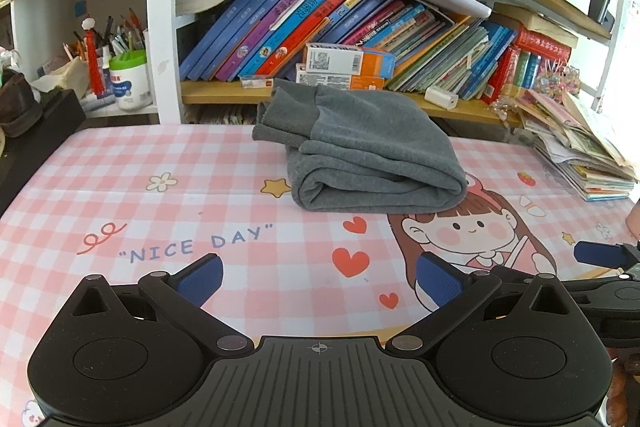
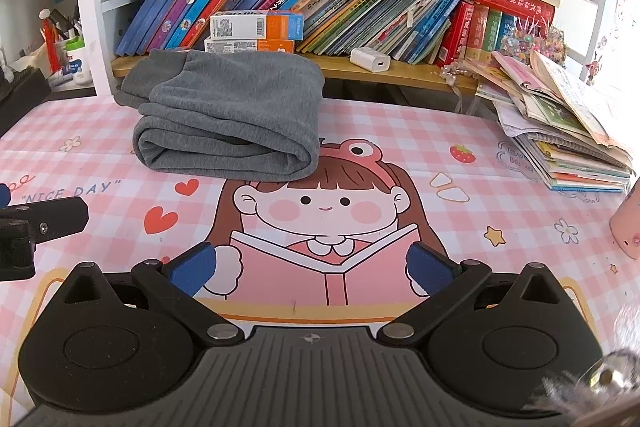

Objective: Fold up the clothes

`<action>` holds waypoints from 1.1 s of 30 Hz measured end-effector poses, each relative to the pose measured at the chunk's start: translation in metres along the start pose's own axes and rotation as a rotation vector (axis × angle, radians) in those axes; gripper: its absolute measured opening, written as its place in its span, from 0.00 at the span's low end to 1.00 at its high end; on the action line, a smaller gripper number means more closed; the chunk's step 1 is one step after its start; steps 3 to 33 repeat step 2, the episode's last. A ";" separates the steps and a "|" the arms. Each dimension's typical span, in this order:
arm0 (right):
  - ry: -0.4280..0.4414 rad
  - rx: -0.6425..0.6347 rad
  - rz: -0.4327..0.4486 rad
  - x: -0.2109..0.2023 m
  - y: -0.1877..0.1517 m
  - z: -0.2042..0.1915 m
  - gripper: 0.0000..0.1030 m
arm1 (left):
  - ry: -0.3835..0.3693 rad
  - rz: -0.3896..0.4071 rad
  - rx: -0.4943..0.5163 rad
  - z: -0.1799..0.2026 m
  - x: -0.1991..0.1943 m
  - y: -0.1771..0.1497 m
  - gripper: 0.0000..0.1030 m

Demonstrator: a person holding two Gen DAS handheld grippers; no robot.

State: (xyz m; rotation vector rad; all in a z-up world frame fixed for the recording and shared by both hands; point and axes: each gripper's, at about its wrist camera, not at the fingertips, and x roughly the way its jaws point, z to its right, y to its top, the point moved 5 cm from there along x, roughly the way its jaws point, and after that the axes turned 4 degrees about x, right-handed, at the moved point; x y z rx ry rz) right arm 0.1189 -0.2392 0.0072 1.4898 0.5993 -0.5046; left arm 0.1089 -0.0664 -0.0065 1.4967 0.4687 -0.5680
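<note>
Here, folded grey garment [image 1: 372, 155] mid-mat [image 1: 120, 195], both jaws apart

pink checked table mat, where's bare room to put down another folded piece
Free: the mat's left side around the NICE DAY lettering, and the near strip before the folded grey knit garment. Crowded: right edge, by the slumped stack of paper booklets.

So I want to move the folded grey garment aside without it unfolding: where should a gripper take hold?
Probably grip the rounded fold edge of the grey garment facing the open right gripper, coming in low from the near side. All layers meet in that thick roll, whereas the ribbed cuffs at the far left lie loose and would pull the stack open.
</note>
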 end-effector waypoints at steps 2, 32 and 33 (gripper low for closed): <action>-0.001 0.000 -0.004 0.001 -0.001 0.000 1.00 | 0.007 -0.004 0.001 0.000 0.001 0.000 1.00; -0.001 0.000 -0.004 0.001 -0.001 0.000 1.00 | 0.007 -0.004 0.001 0.000 0.001 0.000 1.00; -0.001 0.000 -0.004 0.001 -0.001 0.000 1.00 | 0.007 -0.004 0.001 0.000 0.001 0.000 1.00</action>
